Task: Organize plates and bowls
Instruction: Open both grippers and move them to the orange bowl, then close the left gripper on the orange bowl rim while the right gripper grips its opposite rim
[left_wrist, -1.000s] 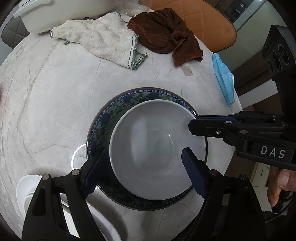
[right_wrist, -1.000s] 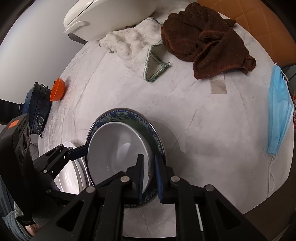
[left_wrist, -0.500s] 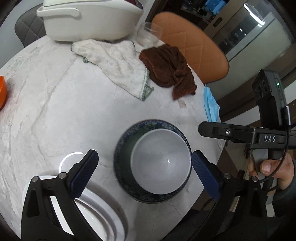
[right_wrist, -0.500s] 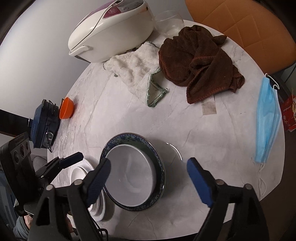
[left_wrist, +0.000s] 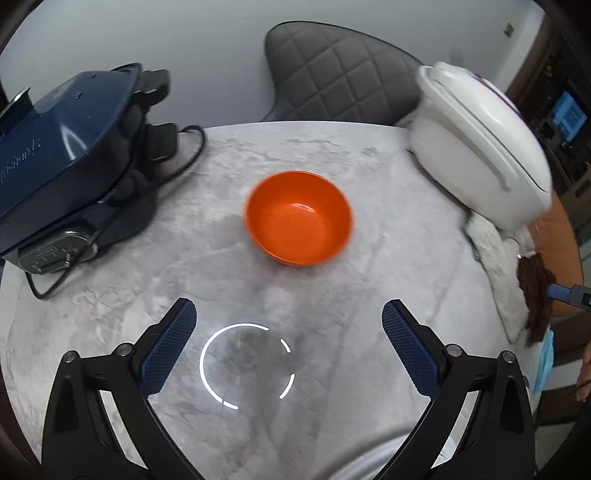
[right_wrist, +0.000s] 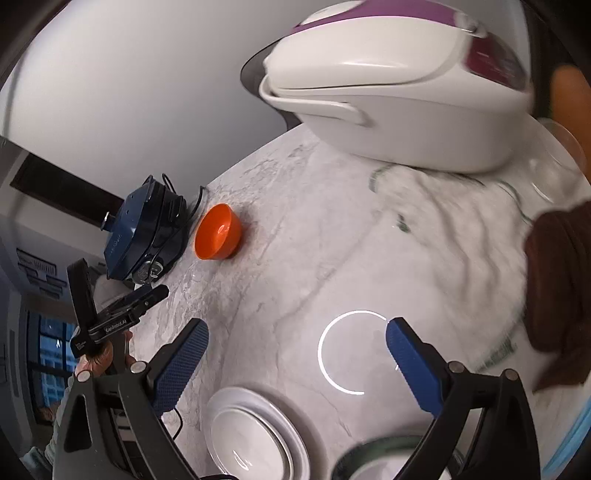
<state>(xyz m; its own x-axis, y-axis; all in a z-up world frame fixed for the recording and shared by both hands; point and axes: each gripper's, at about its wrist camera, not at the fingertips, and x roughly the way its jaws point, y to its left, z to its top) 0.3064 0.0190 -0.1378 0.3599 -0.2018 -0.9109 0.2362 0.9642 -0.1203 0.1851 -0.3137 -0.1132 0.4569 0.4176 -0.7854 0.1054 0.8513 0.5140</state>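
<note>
An orange bowl (left_wrist: 299, 218) stands upright on the marble table (left_wrist: 369, 258), just beyond my left gripper (left_wrist: 288, 314), which is open with nothing between its fingers. The right wrist view shows the same orange bowl (right_wrist: 218, 232) at far left, with the left gripper (right_wrist: 147, 295) short of it in a hand. My right gripper (right_wrist: 297, 332) hangs above the table, its jaws opening and empty. Below it lie stacked white plates (right_wrist: 255, 432). At the bottom edge is the dark patterned bowl (right_wrist: 354, 450) with a white bowl (right_wrist: 373, 470) inside.
A white rice cooker (right_wrist: 388, 92) stands at the back with a white towel (right_wrist: 443, 240), a brown cloth (right_wrist: 557, 277) and a glass (right_wrist: 554, 166) beside it. A dark blue appliance (left_wrist: 62, 147) with a cord sits left of the orange bowl. A grey chair (left_wrist: 332, 74) is behind the table.
The right gripper opened off the rim of the white bowl and rose. The left gripper lifted away from that bowl and swung over towards the orange bowl.
</note>
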